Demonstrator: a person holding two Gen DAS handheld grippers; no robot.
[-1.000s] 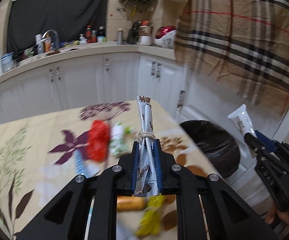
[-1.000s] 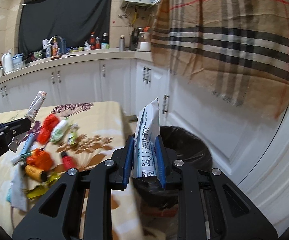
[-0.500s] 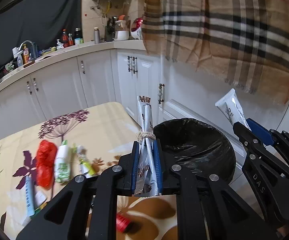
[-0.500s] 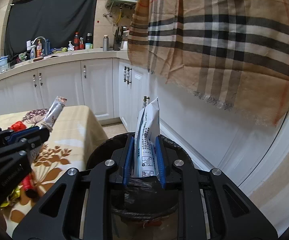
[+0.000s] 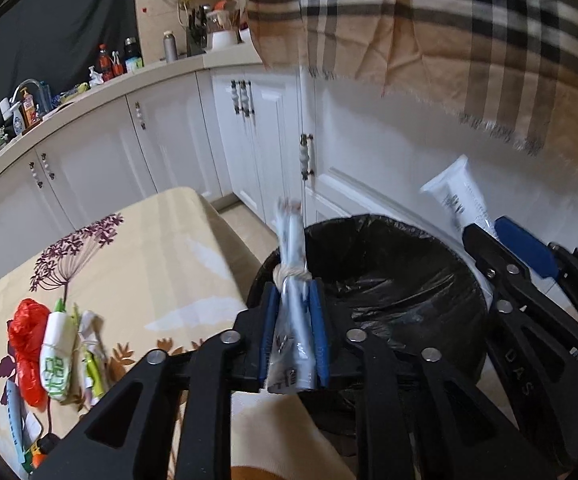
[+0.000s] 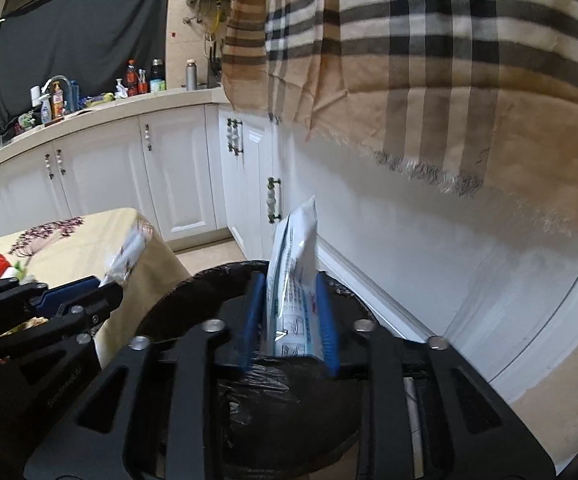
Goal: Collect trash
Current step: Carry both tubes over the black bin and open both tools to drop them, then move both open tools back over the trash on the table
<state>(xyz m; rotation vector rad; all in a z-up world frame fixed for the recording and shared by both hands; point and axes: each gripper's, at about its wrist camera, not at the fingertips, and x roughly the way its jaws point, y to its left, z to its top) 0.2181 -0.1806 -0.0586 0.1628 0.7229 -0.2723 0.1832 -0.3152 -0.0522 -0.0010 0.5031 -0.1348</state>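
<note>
My left gripper (image 5: 294,312) is shut on a rolled silver wrapper tied with string (image 5: 291,260), held at the near rim of the black-lined trash bin (image 5: 393,280). My right gripper (image 6: 289,312) holds a white printed pouch (image 6: 293,264) between its blue pads directly over the bin (image 6: 193,300); the pads stand slightly apart around it. The right gripper and its pouch (image 5: 455,196) show at the right of the left wrist view. The left gripper and wrapper (image 6: 127,252) show at the left of the right wrist view.
A floral-cloth table (image 5: 137,248) stands left of the bin, with a red bag (image 5: 27,332), a green-printed white packet (image 5: 57,356) and other scraps. White cabinets (image 6: 177,172) and a plaid cloth (image 6: 409,60) are behind.
Both grippers have swung right from the table toward the bin, carrying their items. The bin now lies directly below both. The right gripper's pads look slightly wider around the pouch.
</note>
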